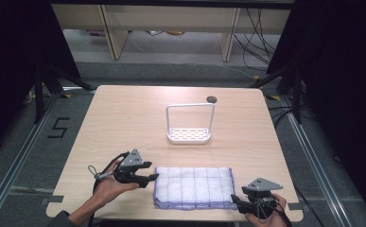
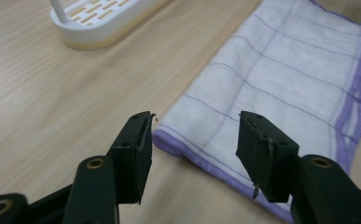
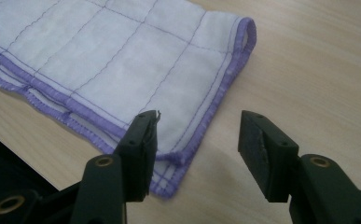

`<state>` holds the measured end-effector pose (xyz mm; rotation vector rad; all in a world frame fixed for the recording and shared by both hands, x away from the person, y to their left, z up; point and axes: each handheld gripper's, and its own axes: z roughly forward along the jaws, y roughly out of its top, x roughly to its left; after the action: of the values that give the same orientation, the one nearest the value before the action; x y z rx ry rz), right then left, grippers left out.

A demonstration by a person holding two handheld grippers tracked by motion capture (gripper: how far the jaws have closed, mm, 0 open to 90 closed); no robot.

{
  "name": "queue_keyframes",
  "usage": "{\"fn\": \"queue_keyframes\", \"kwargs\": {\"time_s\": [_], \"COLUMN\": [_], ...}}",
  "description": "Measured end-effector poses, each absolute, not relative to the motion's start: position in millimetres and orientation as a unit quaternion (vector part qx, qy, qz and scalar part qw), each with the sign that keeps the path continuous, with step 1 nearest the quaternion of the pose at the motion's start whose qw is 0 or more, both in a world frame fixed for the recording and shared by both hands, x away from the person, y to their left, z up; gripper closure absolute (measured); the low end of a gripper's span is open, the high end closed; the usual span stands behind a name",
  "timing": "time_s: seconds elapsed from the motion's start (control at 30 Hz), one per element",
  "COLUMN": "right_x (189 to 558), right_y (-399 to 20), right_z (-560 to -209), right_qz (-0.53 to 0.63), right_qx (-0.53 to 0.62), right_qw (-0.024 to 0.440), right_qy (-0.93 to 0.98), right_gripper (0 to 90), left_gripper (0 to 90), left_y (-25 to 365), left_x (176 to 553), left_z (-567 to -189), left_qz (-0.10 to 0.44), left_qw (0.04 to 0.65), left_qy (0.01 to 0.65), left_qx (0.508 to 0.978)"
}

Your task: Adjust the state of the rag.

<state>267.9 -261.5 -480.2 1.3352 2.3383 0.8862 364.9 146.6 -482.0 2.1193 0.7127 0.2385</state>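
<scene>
folding cloth (image 1: 193, 187) | fold looks done, lies flat | left gripper (image 1: 148, 178) released | right gripper (image 1: 237, 200) released, both empty

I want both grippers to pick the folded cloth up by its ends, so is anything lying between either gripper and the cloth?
Nothing visible does. The left gripper and the right gripper sit open at opposite ends of the cloth, with bare table around it. The white rack stands well behind.
</scene>
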Motion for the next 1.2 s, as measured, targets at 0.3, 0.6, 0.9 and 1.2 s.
{"fn": "queue_keyframes", "kwargs": {"time_s": [0.3,0.6,0.9,1.2], "right_x": [267,266,264,265], "right_y": [-258,-252,-248,-250], "right_z": [-485,-491,-497,-498], "right_qz": [0.304,0.283,0.275,0.301], "right_qx": [0.490,0.481,0.467,0.449], "right_qw": [0.147,0.150,0.141,0.111], "right_qy": [0.804,0.816,0.828,0.834], "right_gripper": [45.2,45.4,53.6,81.2], "left_gripper": [44.1,49.0,58.9,80.4], "left_y": [143,135,131,130], "left_x": [396,399,396,389], "left_z": [-493,-499,-503,-505], "left_qz": [0.074,0.071,0.074,0.075], "left_qw": [0.396,0.380,0.370,0.351], "left_qy": [0.305,0.284,0.255,0.228], "left_qx": [0.863,0.878,0.890,0.905]}}
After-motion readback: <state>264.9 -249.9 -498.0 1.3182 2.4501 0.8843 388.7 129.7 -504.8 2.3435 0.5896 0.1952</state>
